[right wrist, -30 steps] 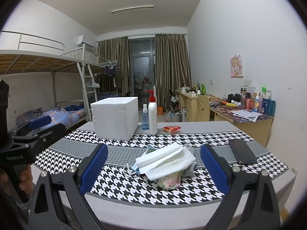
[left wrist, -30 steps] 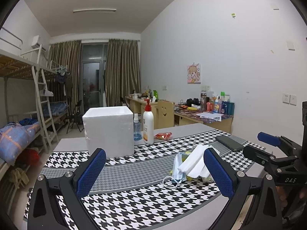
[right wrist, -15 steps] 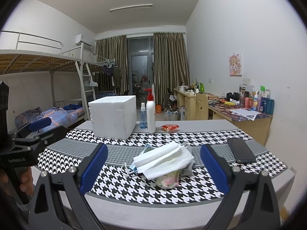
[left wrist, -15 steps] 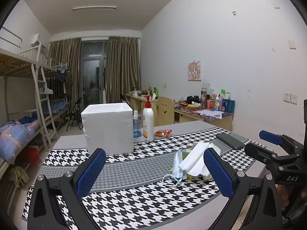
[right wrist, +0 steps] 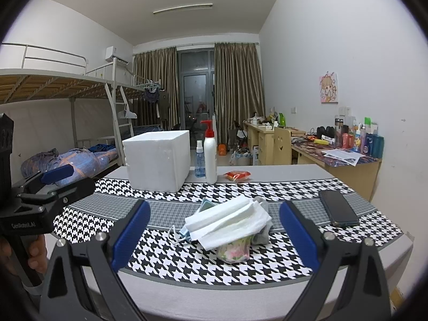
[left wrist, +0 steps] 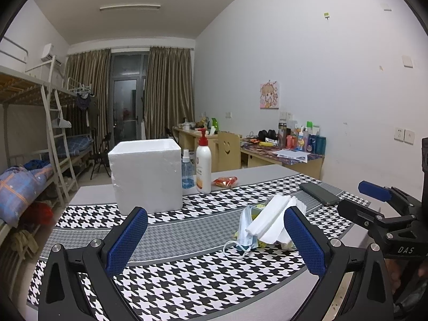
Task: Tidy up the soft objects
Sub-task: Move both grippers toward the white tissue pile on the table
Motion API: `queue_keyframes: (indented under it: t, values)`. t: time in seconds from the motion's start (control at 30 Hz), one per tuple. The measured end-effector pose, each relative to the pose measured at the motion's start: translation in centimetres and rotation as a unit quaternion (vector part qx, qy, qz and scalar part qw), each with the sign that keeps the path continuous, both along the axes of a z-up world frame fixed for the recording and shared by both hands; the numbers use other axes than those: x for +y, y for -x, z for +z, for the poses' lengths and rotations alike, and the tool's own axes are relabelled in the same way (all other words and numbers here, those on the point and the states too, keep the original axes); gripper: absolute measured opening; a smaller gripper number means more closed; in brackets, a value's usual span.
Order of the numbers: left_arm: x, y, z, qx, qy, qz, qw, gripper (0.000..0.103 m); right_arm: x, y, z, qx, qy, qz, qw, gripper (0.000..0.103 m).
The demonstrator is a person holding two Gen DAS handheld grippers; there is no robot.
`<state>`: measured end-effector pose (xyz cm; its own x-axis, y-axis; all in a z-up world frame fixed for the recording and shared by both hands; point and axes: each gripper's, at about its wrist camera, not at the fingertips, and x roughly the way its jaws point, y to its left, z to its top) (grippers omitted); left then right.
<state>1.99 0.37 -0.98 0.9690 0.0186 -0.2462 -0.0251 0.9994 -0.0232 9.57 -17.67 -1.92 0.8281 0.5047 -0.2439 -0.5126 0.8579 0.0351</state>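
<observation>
Foam box (right wrist: 157, 160) sits centre-left in the right-wrist view, at the far side of the desk (right wrist: 267, 289); its inside can't be seen from this angle. Just right of it: blue spray bottle (right wrist: 199, 163), white pump bottle (right wrist: 210, 157), then a red snack packet (right wrist: 237, 175).

Your soft stuff is one heap mid-frame: white masks (right wrist: 227, 220) on top, a blue mask (right wrist: 184, 232) w/ loose ear loop at its left, a floral pouch (right wrist: 235, 248) poking out underneath.

Your left gripper (left wrist: 215, 240) is wide open, holding nothing; same for your right gripper (right wrist: 214, 236), w/ the heap showing between its fingers.

Houndstooth cloth (right wrist: 165, 243) covers most of the desk. Phone (right wrist: 337, 208) lies at right, well apart from the heap. Bunk bed (right wrist: 67, 85) at left, curtains at the back.

Bare cloth between heap and box; near desk edge runs along the bottom of the frame.
</observation>
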Motion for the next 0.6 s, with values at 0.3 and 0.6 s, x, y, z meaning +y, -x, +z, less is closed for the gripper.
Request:
queue_keyframes:
  t: [0.3, 0.6]
  values:
    - [0.1, -1.4, -0.3, 0.017, 0.003, -0.008, 0.9998, 0.102, 0.0, -1.3, -0.4, 0.015, 0.001, -0.006, 1.000, 0.099]
    - [0.3, -4.2, -1.1, 0.054, 0.004, -0.014, 0.9984, 0.102, 0.0, -3.7, -1.3, 0.042, 0.002, -0.014, 0.999, 0.099]
